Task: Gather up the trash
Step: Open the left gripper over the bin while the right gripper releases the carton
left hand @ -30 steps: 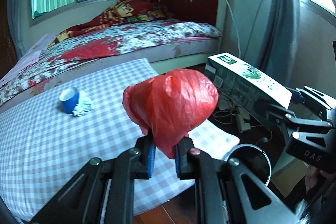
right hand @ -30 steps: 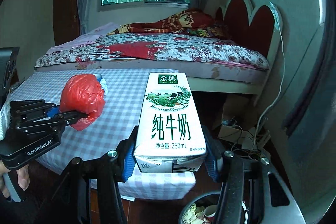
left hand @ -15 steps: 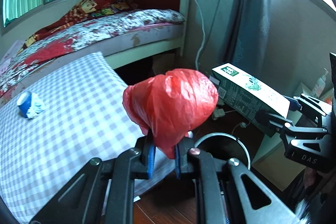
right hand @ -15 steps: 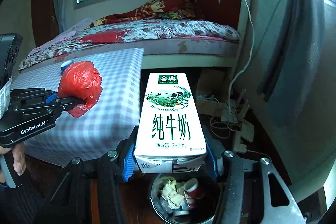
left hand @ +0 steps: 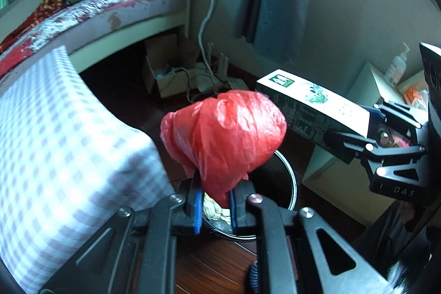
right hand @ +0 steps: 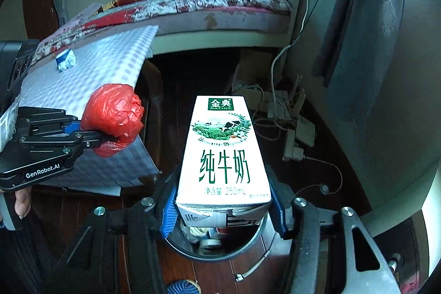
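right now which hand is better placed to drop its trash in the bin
Right: its carton hangs directly over the bin. The left gripper's red bag is off to the side, above the checked cloth.

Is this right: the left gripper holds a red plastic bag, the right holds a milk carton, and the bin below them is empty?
Not quite. The bin already holds trash, seen in the right wrist view. The left gripper does hold the red plastic bag, and the right gripper the milk carton.

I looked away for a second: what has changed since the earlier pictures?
Both grippers swung from the checked mattress down over the trash bin, now right below them. Grips unchanged: left gripper clamps the red bag, right gripper the milk carton. Nothing released.
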